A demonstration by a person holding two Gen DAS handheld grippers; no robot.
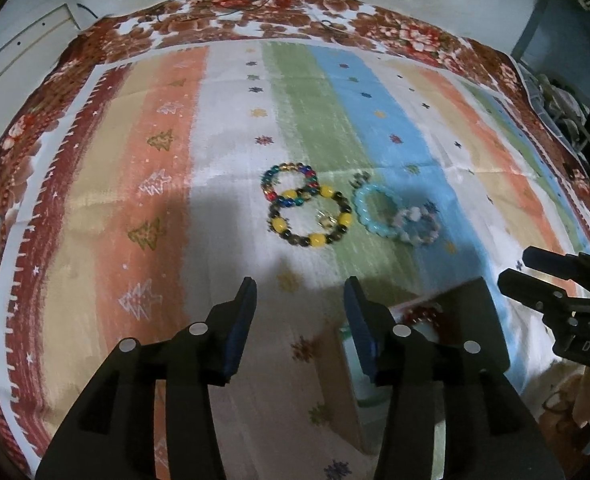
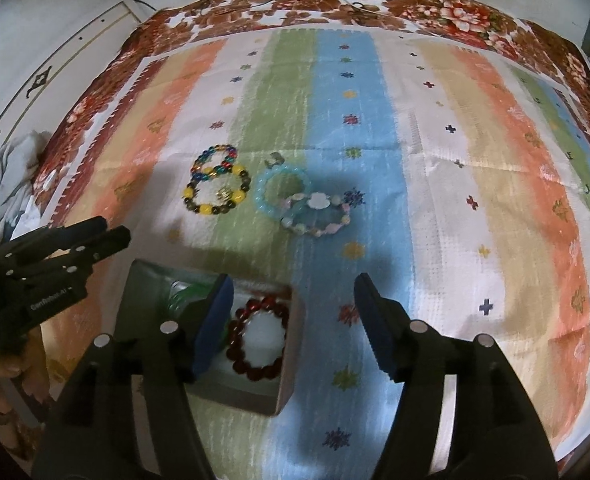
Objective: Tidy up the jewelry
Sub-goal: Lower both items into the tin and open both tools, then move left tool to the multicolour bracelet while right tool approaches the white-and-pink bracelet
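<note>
Several bead bracelets lie on a striped cloth: a multicolour one [image 1: 289,179] [image 2: 214,165] overlapping a yellow-and-dark one [image 1: 310,218] [image 2: 217,192], and a turquoise one [image 1: 375,210] [image 2: 281,190] overlapping a pale pink one [image 1: 417,226] [image 2: 318,216]. An open grey box [image 2: 283,380] [image 1: 481,320] holds a dark red bracelet [image 2: 259,338] and something green. My left gripper [image 1: 300,308] is open, short of the bracelets. My right gripper [image 2: 293,316] is open, its left finger over the box.
The striped cloth [image 2: 435,200] lies on a floral blanket [image 2: 335,4] that reaches a white wall. The left gripper body shows at the left edge of the right wrist view [image 2: 47,272]. The right gripper shows at the right of the left wrist view [image 1: 567,300].
</note>
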